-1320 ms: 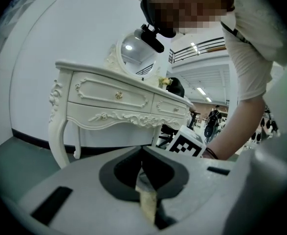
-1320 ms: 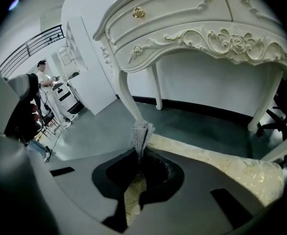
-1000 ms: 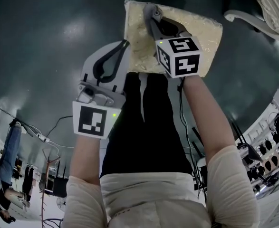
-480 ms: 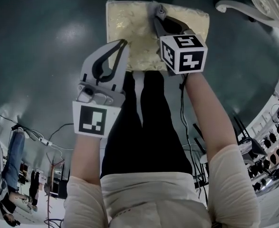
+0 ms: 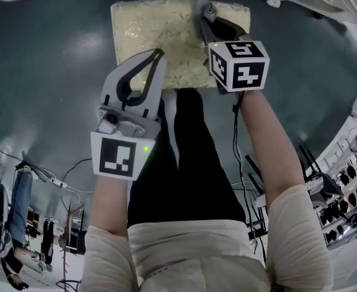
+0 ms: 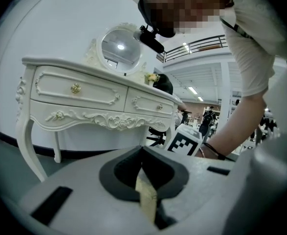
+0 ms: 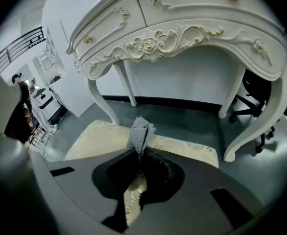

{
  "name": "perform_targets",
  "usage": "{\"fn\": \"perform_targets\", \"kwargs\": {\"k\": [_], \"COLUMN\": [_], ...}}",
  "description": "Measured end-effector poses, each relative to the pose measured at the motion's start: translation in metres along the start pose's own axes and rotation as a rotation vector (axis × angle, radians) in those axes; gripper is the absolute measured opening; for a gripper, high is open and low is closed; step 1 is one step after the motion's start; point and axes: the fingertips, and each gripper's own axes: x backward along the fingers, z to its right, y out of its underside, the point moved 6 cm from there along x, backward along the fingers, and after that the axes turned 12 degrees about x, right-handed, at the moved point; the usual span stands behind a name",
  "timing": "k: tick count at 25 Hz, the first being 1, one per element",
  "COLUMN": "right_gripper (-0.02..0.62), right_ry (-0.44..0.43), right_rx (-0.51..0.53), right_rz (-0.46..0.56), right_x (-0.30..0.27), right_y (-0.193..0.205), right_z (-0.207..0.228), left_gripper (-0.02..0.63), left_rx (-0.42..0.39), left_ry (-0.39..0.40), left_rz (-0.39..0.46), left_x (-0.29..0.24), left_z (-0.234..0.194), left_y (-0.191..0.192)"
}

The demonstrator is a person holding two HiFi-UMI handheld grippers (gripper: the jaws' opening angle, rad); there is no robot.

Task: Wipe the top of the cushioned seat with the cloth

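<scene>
The cushioned seat (image 5: 160,35) is a cream, patterned square pad at the top of the head view, just in front of the person's legs. My right gripper (image 5: 201,16) hangs over its right half, shut on a small grey cloth (image 5: 200,7). In the right gripper view the cloth (image 7: 140,131) sticks up from the closed jaw tips with the seat (image 7: 97,138) behind it. I cannot tell whether the cloth touches the cushion. My left gripper (image 5: 156,56) is shut and empty, its tips over the seat's near edge. The left gripper (image 6: 143,153) points level towards a dressing table.
A white carved dressing table (image 7: 182,28) stands beyond the seat, with curved legs (image 7: 101,99) on both sides and a round mirror (image 6: 120,47) on top. A black office chair (image 7: 260,94) is at the right. Dark green floor (image 5: 44,72) surrounds the seat. Cables and equipment (image 5: 348,181) lie at the right.
The seat has slid left in the head view. My right gripper with the cloth now sits further right across the cushion, and my left gripper's tips now overlap its near edge.
</scene>
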Motion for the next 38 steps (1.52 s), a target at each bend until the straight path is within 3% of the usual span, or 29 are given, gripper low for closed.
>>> {"fn": "perform_targets", "kwargs": {"k": [13,19,25,31,38], "right_gripper": [0.028,0.028,0.028,0.028,0.028], "right_ry": [0.048,0.110,0.126,0.047,-0.079], "right_rx": [0.030,0.014,0.008,-0.002,0.047], "right_rz": [-0.027,-0.075,-0.090,-0.057,-0.045], "right_x": [0.033,0.050,0.070,0.090,0.061], "right_y": [0.031,0.047,0.049,0.029,-0.003], "right_z": [0.063,0.092,0.103,0.065,-0.024], "left_gripper": [0.003,0.003,0.003,0.003,0.003], "left_rx": [-0.038,-0.060,-0.067,-0.020,0.011], "left_ry": [0.025,0.039,0.036,-0.021,-0.074], "left_rz": [0.030,0.020,0.024,0.017,-0.010], "left_x": [-0.043,-0.054,-0.055,-0.027,0.024], "left_z": [0.055,0.076,0.085,0.080,0.040], "left_y": [-0.010,-0.011,-0.014,-0.013,-0.003]}}
